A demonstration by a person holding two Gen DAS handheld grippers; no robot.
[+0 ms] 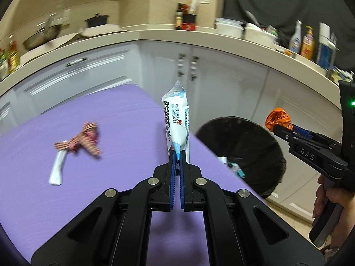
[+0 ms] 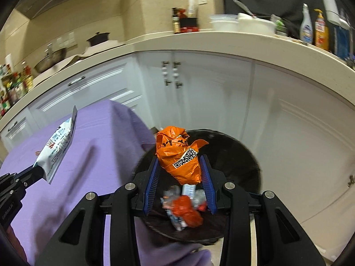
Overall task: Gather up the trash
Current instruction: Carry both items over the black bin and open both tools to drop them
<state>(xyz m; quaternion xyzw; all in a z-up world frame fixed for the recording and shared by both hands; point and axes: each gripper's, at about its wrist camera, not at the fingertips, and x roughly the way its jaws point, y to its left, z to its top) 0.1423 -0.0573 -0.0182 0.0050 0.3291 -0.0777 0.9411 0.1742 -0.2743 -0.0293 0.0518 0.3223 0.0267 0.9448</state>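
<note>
The purple-covered table [image 1: 93,133] serves as the landmark, standing in front of white kitchen cabinets [image 1: 233,84]. Just off the table's right edge and lower than its top sits the black trash bin [image 1: 250,146], with a small heap of wrappers already lying in its bottom [image 2: 184,208]. The left gripper [image 1: 177,155] hangs over the table near that same edge, its blue pads pressed tight on the lower end of a white and blue wrapper [image 1: 177,119], which stands upright above the fingers. The right gripper [image 2: 180,170] is beyond the table, over the bin's mouth, with a crumpled orange wrapper [image 2: 179,153] between its parted fingers, touching both pads. On the tabletop, towards its left side, lie a crumpled red checked wrapper [image 1: 86,139] and, touching it, a small white wrapper [image 1: 57,168].
</note>
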